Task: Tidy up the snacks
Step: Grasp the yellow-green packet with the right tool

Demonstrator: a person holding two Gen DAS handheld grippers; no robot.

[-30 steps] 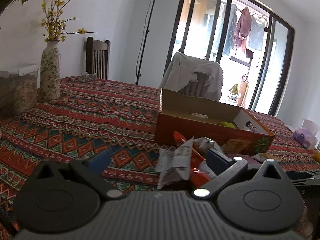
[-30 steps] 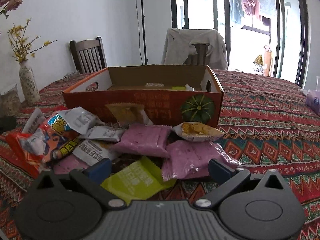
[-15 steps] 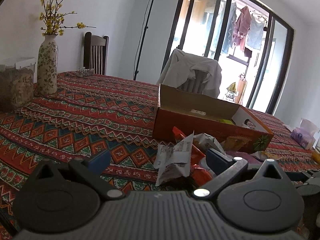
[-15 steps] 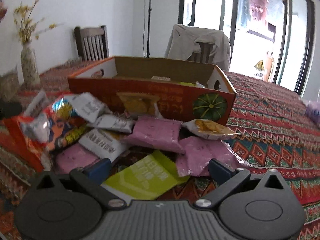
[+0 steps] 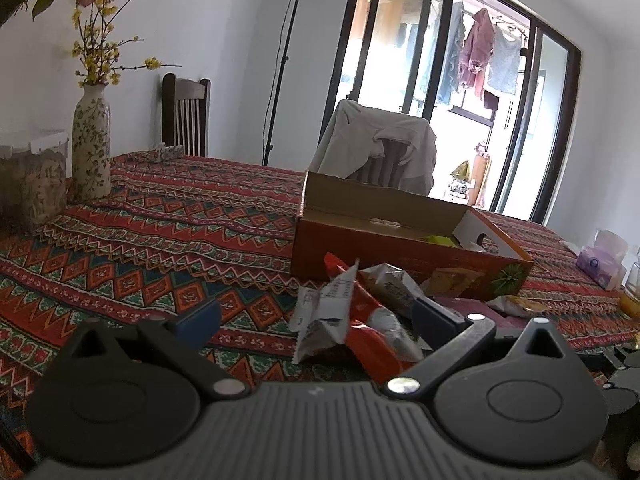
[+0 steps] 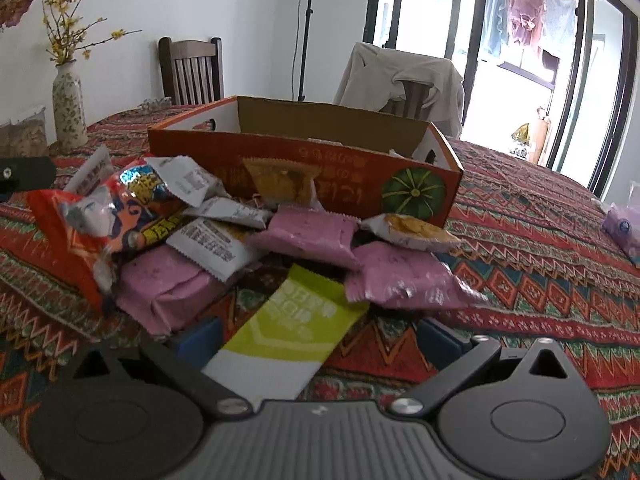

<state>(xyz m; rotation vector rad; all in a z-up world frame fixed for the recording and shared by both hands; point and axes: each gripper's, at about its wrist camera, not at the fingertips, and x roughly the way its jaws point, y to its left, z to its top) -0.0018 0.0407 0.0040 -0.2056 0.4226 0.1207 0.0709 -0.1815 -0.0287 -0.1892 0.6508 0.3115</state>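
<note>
Lying across a patterned tablecloth (image 6: pixel 540 248), a heap of snack packets sits just in front of an open orange cardboard box (image 6: pixel 304 168), which stands at about 12 o'clock in the right wrist view. The right gripper (image 6: pixel 320 330) has its fingers spread wide, and a lime-green packet (image 6: pixel 296 320) lies between them, its near end reaching under the gripper body; whether either finger touches it I cannot tell. Pink packets (image 6: pixel 308 236) rest at 11 and 1 o'clock from the green one, white packets (image 6: pixel 212 246) and an orange-red bag (image 6: pixel 120 212) lie toward 10 o'clock, and a small yellow-filled packet (image 6: pixel 412 232) leans near the box's pumpkin print.

From the left wrist view, the left gripper (image 5: pixel 316 318) is also spread apart, holding nothing; a crumpled white wrapper (image 5: pixel 326 312) and the red bag stand between its fingers, just ahead. The box sits at 1 o'clock there. A flowered vase (image 5: pixel 91 142) stands well apart at 10 o'clock.
</note>
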